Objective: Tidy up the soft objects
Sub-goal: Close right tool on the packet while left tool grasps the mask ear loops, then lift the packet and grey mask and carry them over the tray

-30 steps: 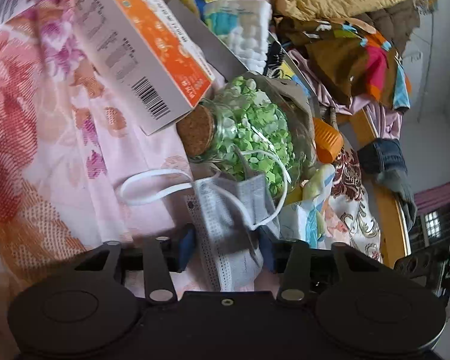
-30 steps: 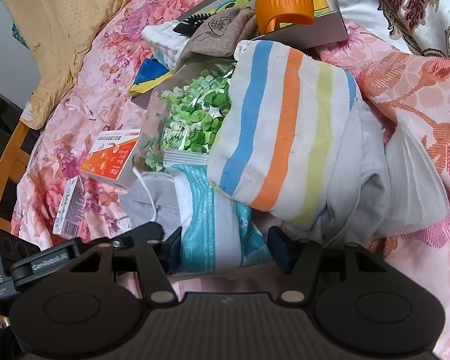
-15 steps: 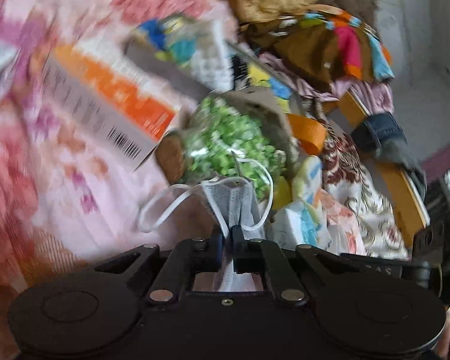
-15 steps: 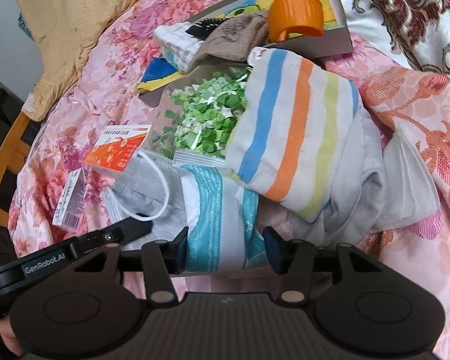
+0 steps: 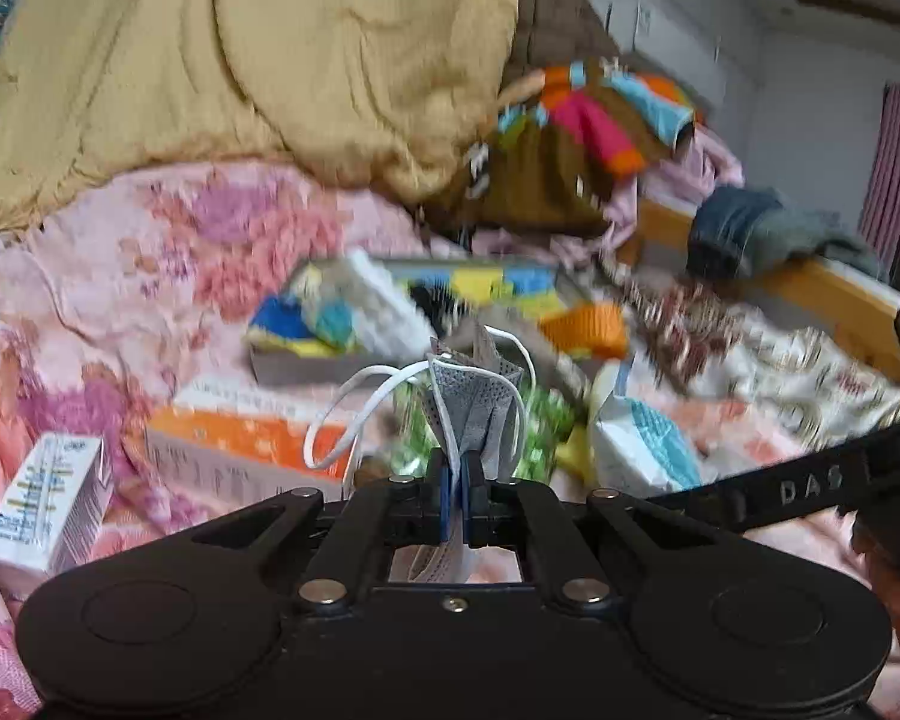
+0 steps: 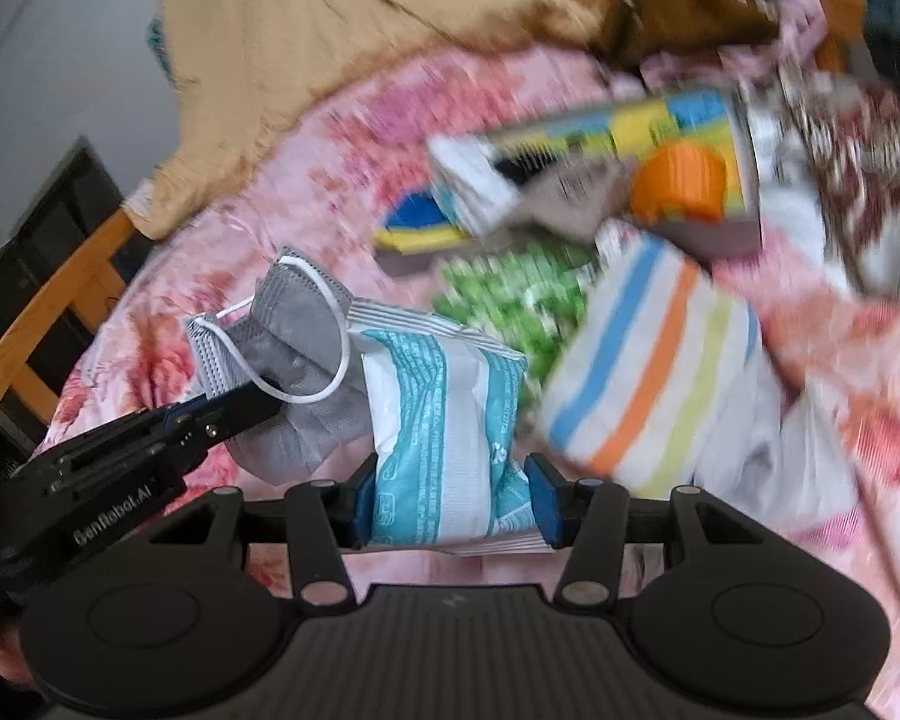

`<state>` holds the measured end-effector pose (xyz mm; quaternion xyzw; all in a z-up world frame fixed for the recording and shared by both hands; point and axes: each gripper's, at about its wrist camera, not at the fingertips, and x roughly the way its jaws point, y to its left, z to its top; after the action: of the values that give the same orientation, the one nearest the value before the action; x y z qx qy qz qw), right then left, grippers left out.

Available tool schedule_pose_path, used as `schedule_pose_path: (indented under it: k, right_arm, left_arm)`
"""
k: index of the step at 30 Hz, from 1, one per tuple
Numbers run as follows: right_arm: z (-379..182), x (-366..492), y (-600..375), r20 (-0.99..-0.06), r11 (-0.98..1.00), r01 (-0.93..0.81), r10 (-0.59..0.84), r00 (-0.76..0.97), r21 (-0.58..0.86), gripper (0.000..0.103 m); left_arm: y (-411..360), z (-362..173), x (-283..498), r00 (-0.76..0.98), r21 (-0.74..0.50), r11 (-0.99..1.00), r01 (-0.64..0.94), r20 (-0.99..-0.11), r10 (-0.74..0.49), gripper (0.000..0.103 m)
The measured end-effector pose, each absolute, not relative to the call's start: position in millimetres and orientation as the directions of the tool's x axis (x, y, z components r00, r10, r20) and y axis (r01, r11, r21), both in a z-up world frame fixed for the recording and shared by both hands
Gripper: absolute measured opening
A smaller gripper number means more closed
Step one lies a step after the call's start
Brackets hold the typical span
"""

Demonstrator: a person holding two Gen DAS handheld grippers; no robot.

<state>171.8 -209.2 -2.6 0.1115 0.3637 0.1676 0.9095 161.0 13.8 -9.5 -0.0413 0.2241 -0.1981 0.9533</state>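
Pink floral bedding (image 5: 168, 252) fills the left wrist view, carrying two cartons: one orange box (image 5: 240, 450), one small white box (image 5: 48, 510). One grey face mask (image 5: 474, 414) is pinched in the clenched left gripper (image 5: 457, 504). Right wrist view: one teal-and-white packet (image 6: 444, 438) clamped in the right gripper (image 6: 450, 504), one striped cloth (image 6: 654, 360) beside it.

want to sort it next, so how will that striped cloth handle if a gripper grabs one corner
The striped cloth will probably drape and unfold: it lies slumped in soft folds over other fabric. It looks light, so lifting should be easy. It may drag the green bag beside it, since its edge seems to overlap it.
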Motion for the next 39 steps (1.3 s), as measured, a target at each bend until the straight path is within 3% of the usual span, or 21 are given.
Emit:
schedule_pose_path:
  k: [6,14,18,33,39]
  right_arm:
    - [19,155,-204,-0.505,0.93,-0.284,0.364,0.783,0.232,0.054]
    - [26,164,-215,-0.442,0.956,-0.221,0.286,0.85,0.193,0.054]
    - [27,177,-227,-0.411,0.968,-0.173,0.236,0.88,0.184,0.054]
    - [38,280,-283,-0.273,0.98,-0.004,0.06,0.96,0.201,0.054]
    - [29,329,-309,-0.297,0.967,0.032,0.047,0.954,0.254,0.054]
  left_arm:
    - [14,9,148,0.869,-0.168,0.926,0.338,-0.322,-0.376,0.003]
    - [7,20,159,0.854,-0.298,0.893,0.336,-0.303,-0.423,0.003]
    - [-12,28,176,0.852,-0.293,0.888,0.353,-0.291,-0.435,0.003]
    - [-79,45,316,0.848,-0.289,0.899,0.33,-0.328,-0.416,0.003]
    - [-98,43,372,0.83,-0.302,0.903,0.305,-0.381,-0.408,0.003]
